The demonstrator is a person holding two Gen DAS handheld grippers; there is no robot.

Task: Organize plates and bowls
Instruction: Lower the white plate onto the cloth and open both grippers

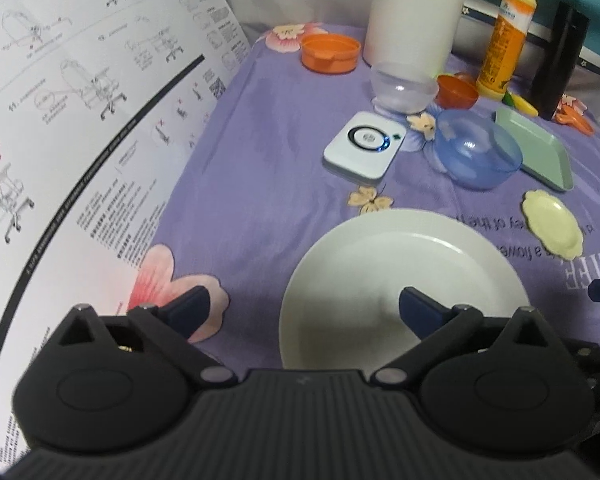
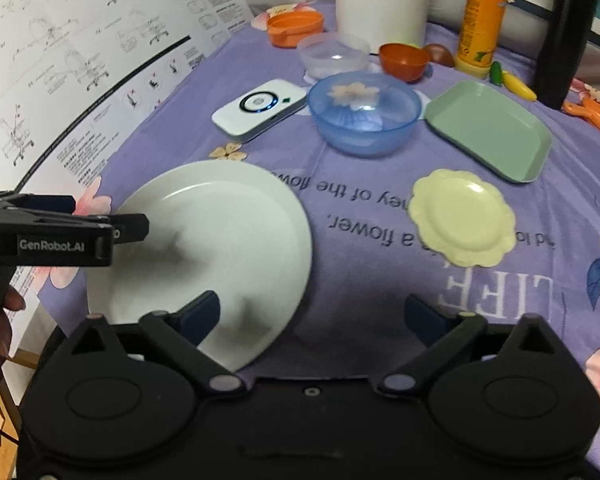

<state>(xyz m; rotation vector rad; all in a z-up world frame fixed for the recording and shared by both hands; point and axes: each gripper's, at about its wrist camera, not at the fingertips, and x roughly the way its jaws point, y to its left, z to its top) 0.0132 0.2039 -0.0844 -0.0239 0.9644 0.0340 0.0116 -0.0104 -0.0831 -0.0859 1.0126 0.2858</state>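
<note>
White plate (image 2: 204, 248): lies flat on the purple flowered cloth (image 2: 360, 320), near edge toward both grippers, beside the printed instruction sheet (image 2: 60, 80).
Other dishes: yellow scalloped saucer (image 2: 463, 217) to the plate's right and apart from it; blue bowl (image 2: 364, 114) and green tray (image 2: 490, 130) behind; clear bowl (image 2: 334, 56), small orange bowl (image 2: 405, 60) and orange container (image 2: 296, 26) at the back.
Left gripper (image 1: 302, 308): jaws spread wide, holding nothing; it hovers over the plate's left rim, one finger above the cloth, the other above the plate's well.
Right gripper (image 2: 314, 314): jaws also wide and empty, straddling the plate's right edge and bare cloth.
Step in hand: probably picking a first dish to stack, the plate or the saucer.
Doing it well: a flat plate gives little to grip, so come in low with one finger under the rim and one above, and close firmly before lifting.
Order: the largest plate likely belongs at the bottom, saucer on top, bowls nested by size.
Risk: glazed rim may slip; white device (image 2: 260, 106) sits close to the blue bowl.
</note>
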